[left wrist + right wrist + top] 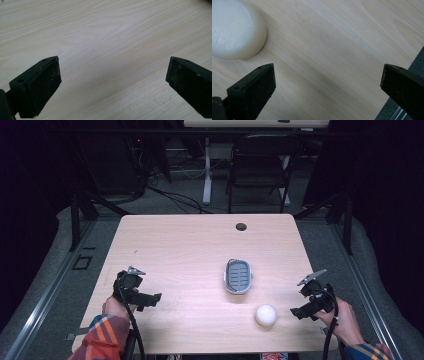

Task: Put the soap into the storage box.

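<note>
Right gripper (301, 311), jaws wide, sits just beside white ball (265, 315), not touching.

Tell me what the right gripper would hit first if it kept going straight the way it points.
Probably the bare table. The right gripper has its jaws wide open and aims down at the wood, while the white ball sits off to the left of its line.

left gripper (112, 82) | jaws spread wide | over bare wooden table (105, 37), seemingly not touching
</note>
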`<state>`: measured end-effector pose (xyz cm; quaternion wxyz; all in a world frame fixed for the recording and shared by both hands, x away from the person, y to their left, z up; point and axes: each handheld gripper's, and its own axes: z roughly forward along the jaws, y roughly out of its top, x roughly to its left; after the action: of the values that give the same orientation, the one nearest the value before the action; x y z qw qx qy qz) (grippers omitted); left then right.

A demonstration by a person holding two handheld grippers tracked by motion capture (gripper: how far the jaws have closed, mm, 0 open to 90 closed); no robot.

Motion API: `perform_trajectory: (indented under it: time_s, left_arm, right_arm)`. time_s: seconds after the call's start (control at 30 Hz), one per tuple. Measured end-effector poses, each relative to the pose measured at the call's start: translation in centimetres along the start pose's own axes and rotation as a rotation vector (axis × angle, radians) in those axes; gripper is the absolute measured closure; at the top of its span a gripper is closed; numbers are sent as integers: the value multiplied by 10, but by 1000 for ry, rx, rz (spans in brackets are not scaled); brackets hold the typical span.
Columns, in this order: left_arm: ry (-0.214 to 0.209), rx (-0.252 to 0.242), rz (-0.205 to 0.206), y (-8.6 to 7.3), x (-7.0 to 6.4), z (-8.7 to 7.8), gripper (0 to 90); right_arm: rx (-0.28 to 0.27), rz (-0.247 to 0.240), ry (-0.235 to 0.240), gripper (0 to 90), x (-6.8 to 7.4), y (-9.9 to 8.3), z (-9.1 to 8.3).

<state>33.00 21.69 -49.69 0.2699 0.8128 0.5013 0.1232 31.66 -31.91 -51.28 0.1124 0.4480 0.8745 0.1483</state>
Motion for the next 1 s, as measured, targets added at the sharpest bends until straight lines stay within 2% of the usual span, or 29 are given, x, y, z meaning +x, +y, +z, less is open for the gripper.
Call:
perform_trajectory:
  time_s: [0.3, 0.47, 0.57, 0.67, 0.8, 0.83, 0.87, 0.9, 0.93, 0.97, 1.0]
  left_arm:
    - [-18, 7, 10, 1, 0, 3, 0]
    - [-22, 18, 28, 3, -2, 5, 0]
    - [-23, 16, 21, 3, -2, 5, 0]
    - [-17, 6, 21, 3, -2, 5, 0]
    - [-15, 13, 27, 4, -2, 5, 0]
    - [-16, 11, 27, 4, -2, 5, 0]
    - [-16, 11, 25, 4, -2, 5, 0]
    - [-16, 11, 25, 4, -2, 5, 0]
    - [-14, 8, 34, 4, -3, 4, 0]
    - [-12, 6, 34, 4, -3, 4, 0]
    - [-11, 4, 36, 4, -3, 3, 0]
  right_arm:
    - [53, -18, -3, 0, -1, 2, 4]
    - [92, -42, 21, 0, 0, 3, 9]
    - [94, -49, 23, 0, 1, 4, 9]
    - [120, -55, 24, 0, 2, 6, 12]
    - [128, -53, 14, 0, 4, 7, 11]
    - [108, -40, 15, 0, 5, 7, 12]
    - [124, -57, 11, 0, 6, 9, 11]
    - [104, -48, 12, 0, 8, 8, 12]
    - [138, -79, 10, 0, 8, 10, 10]
    - [111, -54, 1, 0, 12, 9, 11]
    - [109, -57, 13, 0, 13, 10, 11]
